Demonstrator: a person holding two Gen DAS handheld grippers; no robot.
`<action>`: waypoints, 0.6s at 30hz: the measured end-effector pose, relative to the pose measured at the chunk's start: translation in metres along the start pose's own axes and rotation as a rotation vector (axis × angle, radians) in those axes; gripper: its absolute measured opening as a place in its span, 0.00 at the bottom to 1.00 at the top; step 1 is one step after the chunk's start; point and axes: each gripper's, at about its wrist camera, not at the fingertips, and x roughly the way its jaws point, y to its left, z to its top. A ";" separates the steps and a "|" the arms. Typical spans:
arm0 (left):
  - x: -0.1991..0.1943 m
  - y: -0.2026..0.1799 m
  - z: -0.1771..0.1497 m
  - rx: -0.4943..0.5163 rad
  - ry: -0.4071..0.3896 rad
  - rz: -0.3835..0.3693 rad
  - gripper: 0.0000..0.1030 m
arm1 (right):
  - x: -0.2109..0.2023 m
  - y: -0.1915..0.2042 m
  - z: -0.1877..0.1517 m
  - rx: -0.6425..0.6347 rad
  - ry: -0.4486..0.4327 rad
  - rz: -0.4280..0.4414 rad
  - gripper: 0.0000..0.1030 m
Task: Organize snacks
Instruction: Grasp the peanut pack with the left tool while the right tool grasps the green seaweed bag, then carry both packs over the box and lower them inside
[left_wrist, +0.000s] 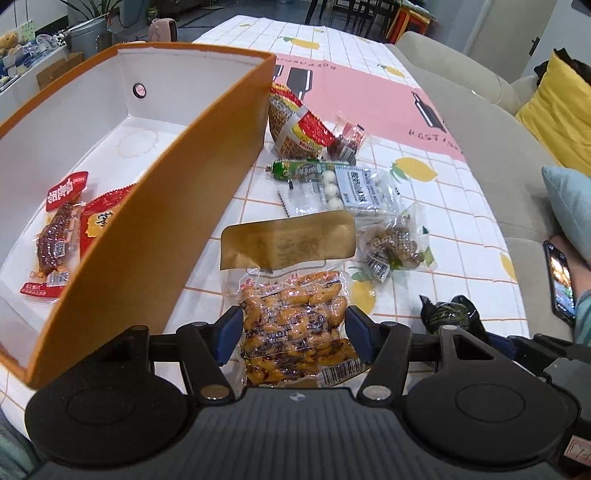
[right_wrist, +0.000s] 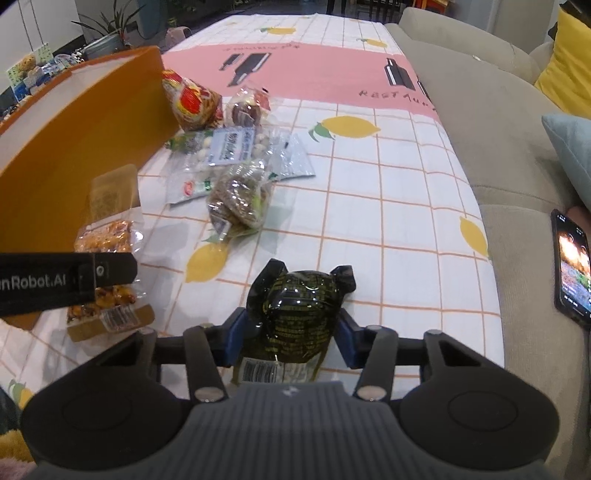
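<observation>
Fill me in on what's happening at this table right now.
A person is sorting snacks with a handheld gripper in each hand. The left gripper is closed on a clear bag of orange snacks, right beside the orange box, which already holds two red packets. The right gripper is closed on a dark crinkly packet over the lemon-print tablecloth. Several more packets lie loose on the cloth next to the box.
</observation>
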 end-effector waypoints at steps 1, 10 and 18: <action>-0.003 0.001 0.000 -0.001 -0.004 -0.004 0.67 | -0.003 0.000 0.000 -0.002 -0.004 0.004 0.43; -0.035 0.004 0.008 -0.018 -0.055 -0.060 0.67 | -0.039 0.011 0.000 -0.022 -0.090 0.036 0.37; -0.073 0.022 0.025 -0.040 -0.127 -0.099 0.67 | -0.085 0.037 0.018 -0.068 -0.240 0.102 0.37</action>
